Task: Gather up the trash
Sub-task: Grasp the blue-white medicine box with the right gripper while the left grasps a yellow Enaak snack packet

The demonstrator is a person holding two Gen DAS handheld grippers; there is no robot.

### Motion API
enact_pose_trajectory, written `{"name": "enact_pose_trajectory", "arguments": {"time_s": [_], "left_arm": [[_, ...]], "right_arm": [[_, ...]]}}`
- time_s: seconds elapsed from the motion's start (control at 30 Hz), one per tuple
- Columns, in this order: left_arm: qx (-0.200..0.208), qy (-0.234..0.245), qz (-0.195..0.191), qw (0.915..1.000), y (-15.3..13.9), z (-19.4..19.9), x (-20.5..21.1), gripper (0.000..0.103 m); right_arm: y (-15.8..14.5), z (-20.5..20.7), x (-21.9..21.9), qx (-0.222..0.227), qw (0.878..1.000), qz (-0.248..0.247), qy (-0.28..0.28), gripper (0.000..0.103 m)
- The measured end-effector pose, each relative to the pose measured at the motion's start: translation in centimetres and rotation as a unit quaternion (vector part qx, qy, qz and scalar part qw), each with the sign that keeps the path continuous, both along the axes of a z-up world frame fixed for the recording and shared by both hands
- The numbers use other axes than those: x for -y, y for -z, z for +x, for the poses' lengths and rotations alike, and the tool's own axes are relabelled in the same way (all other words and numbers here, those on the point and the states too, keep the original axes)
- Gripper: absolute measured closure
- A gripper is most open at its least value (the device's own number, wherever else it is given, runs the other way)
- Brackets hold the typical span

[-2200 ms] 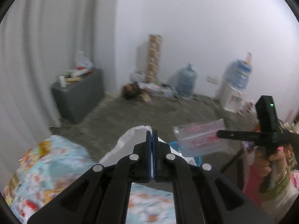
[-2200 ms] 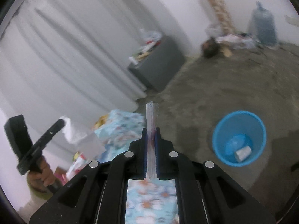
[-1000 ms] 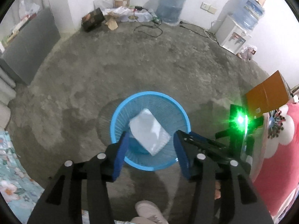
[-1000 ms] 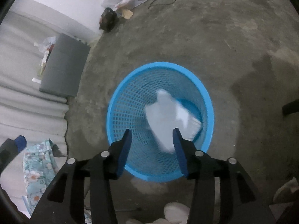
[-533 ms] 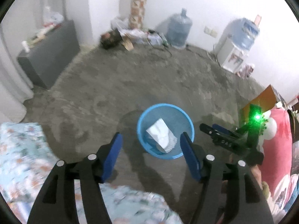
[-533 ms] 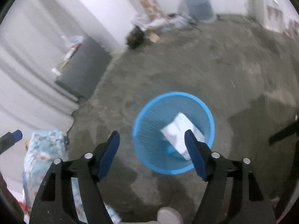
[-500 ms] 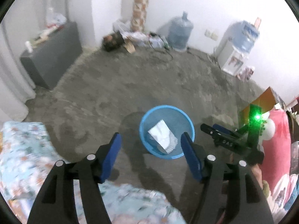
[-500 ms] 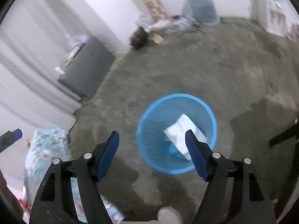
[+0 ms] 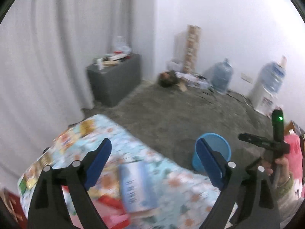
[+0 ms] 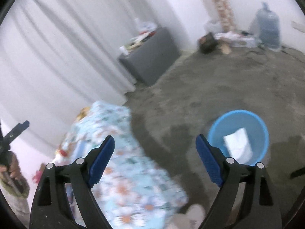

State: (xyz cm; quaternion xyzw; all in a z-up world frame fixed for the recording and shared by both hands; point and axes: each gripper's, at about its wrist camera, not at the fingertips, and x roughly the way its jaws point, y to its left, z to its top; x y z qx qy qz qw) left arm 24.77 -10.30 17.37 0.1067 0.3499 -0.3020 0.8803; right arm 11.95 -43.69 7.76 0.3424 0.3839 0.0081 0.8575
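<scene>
A blue mesh trash basket (image 10: 263,133) stands on the concrete floor and holds white crumpled trash (image 10: 238,145); it also shows in the left wrist view (image 9: 226,148). My left gripper (image 9: 153,156) is open and empty above a table with a floral cloth (image 9: 99,133). A blue-and-white packet (image 9: 135,185) lies on that cloth below the left gripper, beside red packaging (image 9: 112,208). My right gripper (image 10: 154,152) is open and empty, between the table (image 10: 124,171) and the basket. The right gripper shows in the left wrist view (image 9: 247,138), the left one in the right wrist view (image 10: 23,124).
A grey cabinet (image 9: 116,82) with clutter on top stands by the white curtain. Water jugs (image 9: 222,78), a water dispenser (image 9: 266,93) and a floor pile (image 9: 183,78) line the far wall. A shoe (image 10: 192,215) is below the right gripper.
Both grippers let their trash fall into the basket, then swung up and left, away from the basket toward the table. Both stay open.
</scene>
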Motion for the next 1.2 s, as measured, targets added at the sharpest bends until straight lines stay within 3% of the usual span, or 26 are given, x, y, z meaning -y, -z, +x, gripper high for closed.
{"name": "enact_pose_trajectory", "arguments": {"time_s": [0.17, 0.4, 0.63, 1.0, 1.2], "left_arm": [[-0.042, -0.061, -0.032, 0.9968, 1.4, 1.7, -6.1, 0.013], [-0.131, -0.093, -0.029, 0.9866, 6.3, 4.7, -8.8, 0.013], [-0.226, -0.137, -0.021, 0.9643, 11.5, 9.5, -10.6, 0.013], [-0.341, -0.178, -0.029, 0.9224, 17.6, 14.9, -13.0, 0.042], [-0.359, -0.166, -0.030, 0.9180, 18.8, 15.0, -12.7, 0.053]], "right_arm": [[-1.2, 3.2, -4.8, 0.003, 0.996, 0.039, -0.076, 0.020], [-1.3, 5.9, -11.2, -0.014, 0.982, 0.102, -0.158, 0.020], [0.6, 8.4, -17.1, -0.051, 0.962, 0.149, -0.225, 0.020], [3.3, 10.7, -21.1, -0.095, 0.941, 0.198, -0.258, 0.032], [4.0, 11.8, -21.7, -0.106, 0.935, 0.216, -0.259, 0.039]]}}
